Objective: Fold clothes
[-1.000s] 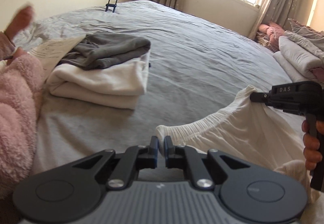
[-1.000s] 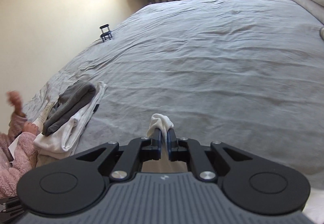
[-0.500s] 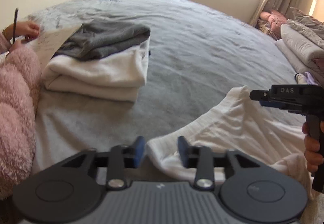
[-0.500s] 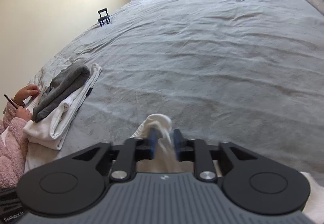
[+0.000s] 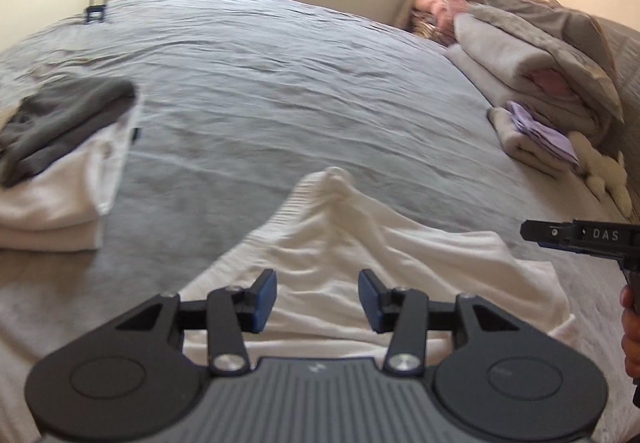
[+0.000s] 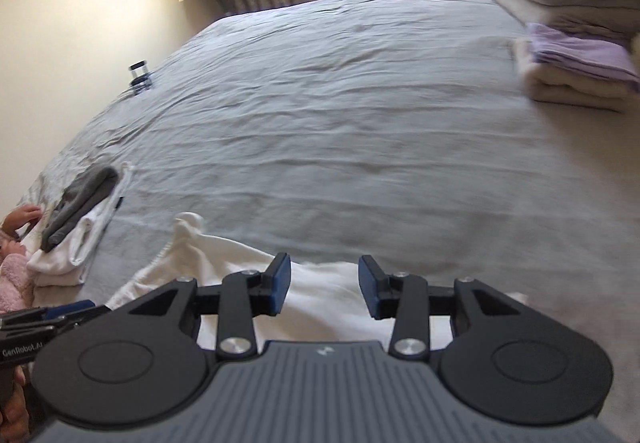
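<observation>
Folded stack: at the far left of the bed, a dark grey piece lies on top of a white one, both squared off and well apart from the loose garment.
Left gripper: jaws spread wide, nothing between them; it hovers over the near part of the white garment.
White garment: lies loose on the bed just ahead of both grippers, rumpled, with a ribbed edge running up to a raised peak toward the middle of the bed. Neither gripper holds it.
Right gripper: jaws also wide and empty, over the garment's near right part.
Bedding pile: folded blankets and a lilac piece at the far right, clear of the work.
Stage: the cloth is down and both grippers are free; whether this is a fold just laid or cloth spread for one, the pictures do not settle.
Doing it well: I judge the peak and wrinkles need flattening before any crease; take matching edges with both grippers, pinch a single layer cleanly, keep the cloth taut between them, and lay edge onto edge.
Risk: a grab into bunched cloth likely gives a crooked fold.
</observation>
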Demonstrator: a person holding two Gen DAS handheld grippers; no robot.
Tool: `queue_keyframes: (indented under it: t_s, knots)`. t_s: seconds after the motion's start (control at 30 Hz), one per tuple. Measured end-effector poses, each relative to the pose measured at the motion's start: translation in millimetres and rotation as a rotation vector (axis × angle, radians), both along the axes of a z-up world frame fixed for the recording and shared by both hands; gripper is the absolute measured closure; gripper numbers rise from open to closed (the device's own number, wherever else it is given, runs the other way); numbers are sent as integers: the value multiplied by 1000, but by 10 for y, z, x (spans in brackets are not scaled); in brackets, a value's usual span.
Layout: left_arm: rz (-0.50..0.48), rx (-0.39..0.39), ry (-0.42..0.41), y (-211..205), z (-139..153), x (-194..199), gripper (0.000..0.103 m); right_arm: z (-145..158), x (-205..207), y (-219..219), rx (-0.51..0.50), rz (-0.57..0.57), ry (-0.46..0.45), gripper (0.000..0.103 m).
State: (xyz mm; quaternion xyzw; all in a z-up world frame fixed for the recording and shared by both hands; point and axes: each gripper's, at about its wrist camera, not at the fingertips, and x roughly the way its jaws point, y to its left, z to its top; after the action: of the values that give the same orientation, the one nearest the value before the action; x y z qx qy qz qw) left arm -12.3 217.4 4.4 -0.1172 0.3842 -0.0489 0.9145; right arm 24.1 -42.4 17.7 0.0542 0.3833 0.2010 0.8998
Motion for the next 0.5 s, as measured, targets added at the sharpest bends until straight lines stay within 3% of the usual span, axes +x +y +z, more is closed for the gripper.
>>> queue_keyframes:
  t_s: [0.27, 0.4, 0.5]
  knots:
    - [-106, -52, 31, -483, -10, 240, 57, -138, -88, -636, -44, -144, 24, 61]
    - [-159, -79, 46, -724, -15, 360, 57, -311, -46, -841, 1, -185, 93, 61]
    - [-221, -141, 68, -858, -32, 376, 57, -424, -16, -917, 68, -182, 160, 61]
